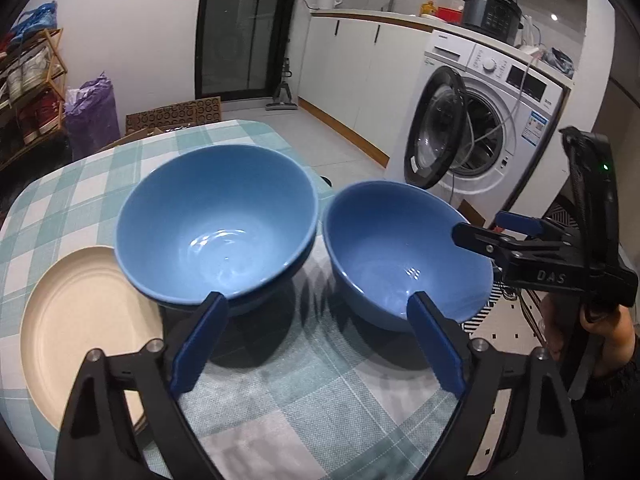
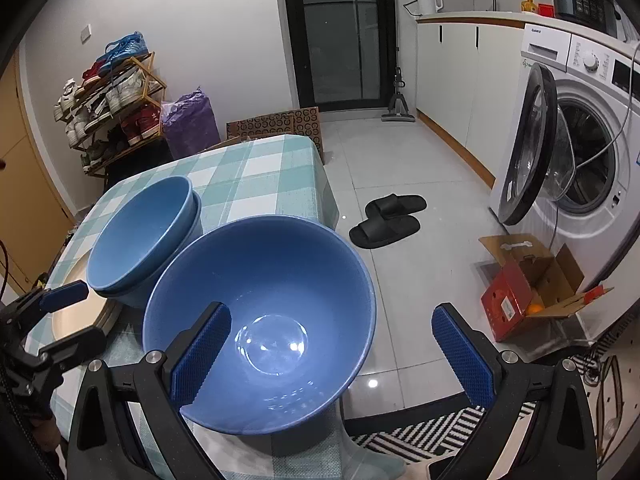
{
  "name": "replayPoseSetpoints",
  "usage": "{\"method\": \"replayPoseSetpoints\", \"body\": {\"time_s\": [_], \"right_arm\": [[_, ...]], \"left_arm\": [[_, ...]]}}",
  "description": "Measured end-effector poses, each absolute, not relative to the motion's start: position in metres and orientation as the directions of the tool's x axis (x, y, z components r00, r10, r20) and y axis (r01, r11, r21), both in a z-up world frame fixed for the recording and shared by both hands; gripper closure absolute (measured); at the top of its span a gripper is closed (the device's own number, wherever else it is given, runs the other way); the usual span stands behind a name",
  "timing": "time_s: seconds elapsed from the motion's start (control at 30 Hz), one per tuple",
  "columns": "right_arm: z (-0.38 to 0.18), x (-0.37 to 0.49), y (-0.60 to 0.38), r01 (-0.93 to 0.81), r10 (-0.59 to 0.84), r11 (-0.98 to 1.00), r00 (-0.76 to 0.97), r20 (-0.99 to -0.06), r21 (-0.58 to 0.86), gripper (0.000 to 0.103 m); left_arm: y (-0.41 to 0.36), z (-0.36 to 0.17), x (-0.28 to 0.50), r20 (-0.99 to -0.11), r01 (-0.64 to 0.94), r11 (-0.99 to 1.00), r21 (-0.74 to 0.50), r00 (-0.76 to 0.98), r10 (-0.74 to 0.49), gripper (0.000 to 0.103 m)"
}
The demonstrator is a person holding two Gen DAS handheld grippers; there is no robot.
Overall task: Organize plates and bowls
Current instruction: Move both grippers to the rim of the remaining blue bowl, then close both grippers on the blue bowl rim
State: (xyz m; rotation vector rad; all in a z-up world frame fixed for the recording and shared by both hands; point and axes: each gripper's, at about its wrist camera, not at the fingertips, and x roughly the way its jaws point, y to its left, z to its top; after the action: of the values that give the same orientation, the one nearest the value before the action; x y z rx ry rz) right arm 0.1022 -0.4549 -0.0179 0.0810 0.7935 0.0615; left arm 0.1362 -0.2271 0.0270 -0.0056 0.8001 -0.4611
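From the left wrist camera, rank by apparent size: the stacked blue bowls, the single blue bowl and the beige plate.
1. stacked blue bowls: widest rim.
2. single blue bowl and beige plate: too close to call; the plate lies partly hidden behind the bowls and the left gripper.

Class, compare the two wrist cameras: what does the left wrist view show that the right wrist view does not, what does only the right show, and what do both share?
Only the left wrist view shows the cream plate's full face.

Only the right wrist view shows the black slippers and the red cardboard box on the floor.

Both show the stacked blue bowls, the single blue bowl, the checked tablecloth, the washing machine, and both the left gripper and right gripper, open.
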Motion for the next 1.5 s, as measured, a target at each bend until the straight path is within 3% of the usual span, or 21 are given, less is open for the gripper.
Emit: {"method": "replayPoseSetpoints", "body": {"time_s": [0.1, 0.17, 0.63, 0.77, 1.13, 1.2, 1.5], "right_arm": [[-0.021, 0.103, -0.457, -0.028, 0.094, 0.994, 0.698, -0.709, 0.105, 0.001], [-0.023, 0.104, -0.458, -0.029, 0.096, 0.994, 0.696, -0.712, 0.106, 0.001], [-0.04, 0.11, -0.463, -0.034, 0.124, 0.99, 0.666, -0.736, 0.136, 0.002], [-0.044, 0.113, -0.468, -0.024, 0.134, 0.987, 0.66, -0.739, 0.158, 0.018], [-0.053, 0.12, -0.475, -0.02, 0.141, 0.986, 0.639, -0.757, 0.167, 0.038], [-0.054, 0.121, -0.476, -0.021, 0.144, 0.985, 0.636, -0.758, 0.169, 0.046], [-0.052, 0.12, -0.476, -0.02, 0.138, 0.986, 0.644, -0.752, 0.164, 0.065]], "left_arm": [[-0.233, 0.026, 0.137, -0.698, 0.406, 0.898, -0.169, 0.594, -0.4, 0.024], [-0.236, 0.024, 0.138, -0.703, 0.412, 0.892, -0.189, 0.578, -0.416, 0.036], [-0.261, 0.01, 0.155, -0.735, 0.411, 0.882, -0.232, 0.52, -0.436, 0.043], [-0.265, 0.004, 0.161, -0.743, 0.402, 0.881, -0.248, 0.505, -0.439, 0.047], [-0.273, -0.003, 0.171, -0.751, 0.394, 0.876, -0.279, 0.479, -0.454, 0.057], [-0.272, -0.004, 0.172, -0.749, 0.393, 0.875, -0.282, 0.48, -0.457, 0.061], [-0.271, -0.005, 0.174, -0.743, 0.396, 0.87, -0.295, 0.478, -0.469, 0.07]]}}
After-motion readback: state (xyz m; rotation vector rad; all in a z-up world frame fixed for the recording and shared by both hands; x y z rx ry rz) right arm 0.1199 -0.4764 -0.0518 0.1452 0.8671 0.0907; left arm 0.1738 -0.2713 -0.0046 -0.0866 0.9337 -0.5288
